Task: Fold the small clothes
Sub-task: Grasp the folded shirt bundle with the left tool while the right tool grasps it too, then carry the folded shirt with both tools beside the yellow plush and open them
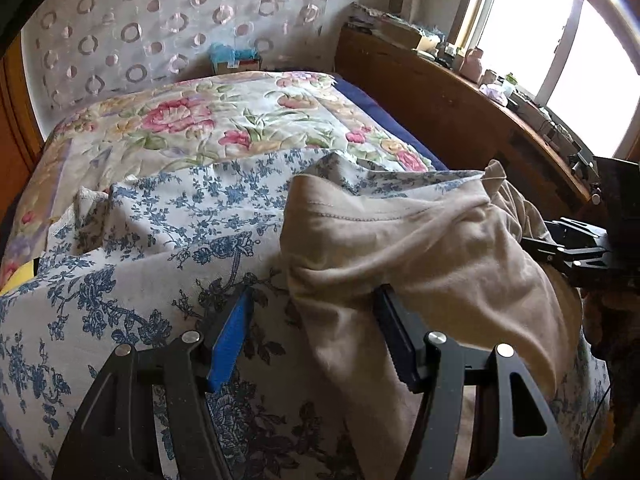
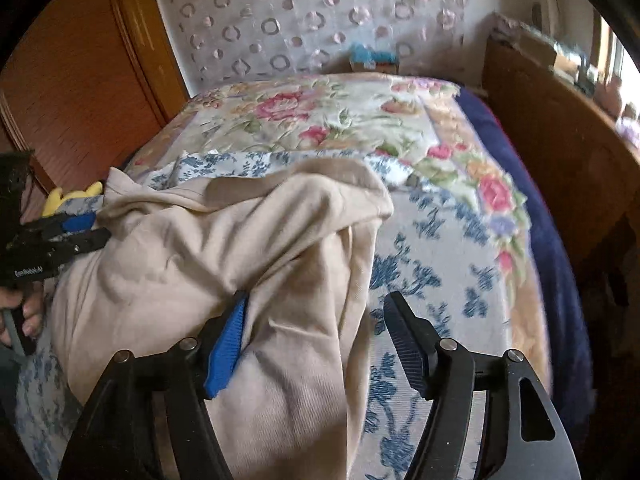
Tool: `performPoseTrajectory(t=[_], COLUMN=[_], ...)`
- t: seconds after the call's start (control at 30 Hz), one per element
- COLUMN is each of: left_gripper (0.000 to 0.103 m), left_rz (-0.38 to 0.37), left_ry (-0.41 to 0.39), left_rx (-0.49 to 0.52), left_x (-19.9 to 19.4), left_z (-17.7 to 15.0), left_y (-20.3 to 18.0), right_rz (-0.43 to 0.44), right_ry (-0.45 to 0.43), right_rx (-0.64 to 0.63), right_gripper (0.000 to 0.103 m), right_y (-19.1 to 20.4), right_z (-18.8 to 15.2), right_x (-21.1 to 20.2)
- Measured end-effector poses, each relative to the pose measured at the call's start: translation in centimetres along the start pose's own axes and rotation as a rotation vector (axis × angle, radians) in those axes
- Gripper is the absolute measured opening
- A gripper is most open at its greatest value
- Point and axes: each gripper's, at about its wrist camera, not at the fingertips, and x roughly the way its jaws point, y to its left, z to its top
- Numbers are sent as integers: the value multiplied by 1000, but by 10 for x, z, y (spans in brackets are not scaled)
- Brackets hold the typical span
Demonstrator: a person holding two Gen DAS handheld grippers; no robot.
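A beige garment point(image 1: 420, 248) lies crumpled on a blue-flowered white cloth point(image 1: 140, 280) on the bed; it also shows in the right wrist view point(image 2: 224, 264). My left gripper point(image 1: 314, 312) is open, its left edge of the garment draped between the fingers and over the right finger point(image 1: 394, 332). My right gripper point(image 2: 316, 320) is open, the garment's right edge lying between the blue-padded finger point(image 2: 228, 344) and the black finger point(image 2: 408, 344). Each gripper shows in the other's view: right gripper point(image 1: 560, 248), left gripper point(image 2: 80, 236).
A pink-flowered quilt point(image 1: 224, 120) covers the far bed over a dark blue sheet point(image 2: 560, 264). A wooden headboard shelf point(image 1: 460, 96) with small items runs along the right by the window. A yellow item point(image 2: 72, 196) lies at the left. A wooden door point(image 2: 80, 80) stands left.
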Motion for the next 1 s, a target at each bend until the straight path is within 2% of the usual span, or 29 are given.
performPoseTrajectory(t=[0.07,0.1,0.17,0.23,0.37,0.4,0.43,0.5,0.57,0.67,0.8,1.0], left_gripper=[62,55,50,41,29,20,14,9,8,8,8,8], left_rz=[-10,-19,-26,-35,-63,-67,-76,-86,-86,-94,-69,-14], left_ry=[3,5,8,12,19,20,24,15,-18,-93,-202,-320], left_rx=[2,5,17,23,16,9,5,1,13,14,24,-23], left_x=[-1,0,1,3,8,9,9,4,-9,-40,-90,-154], left_z=[0,-1,-1,0,5,6,6,6,5,2,-8,-31], left_y=[-2,-3,-6,-9,-11,-10,-10,-9,-13,-18,-22,2], right_rz=[4,12,11,23,71,89,113,136,134,124,122,150], right_ry=[-1,-1,4,0,1,4,8,3,-9,-69,-158,-245], right_rx=[-14,-24,-51,-68,-86,-87,-85,-91,-112,-144,-209,-317], right_gripper=[70,70,70,64,41,32,29,21,18,17,17,17], right_y=[6,9,16,19,12,8,5,1,-1,3,20,53], right_z=[12,12,12,11,9,8,9,8,8,9,17,31], right_x=[8,9,9,10,19,23,25,27,26,8,-24,-51])
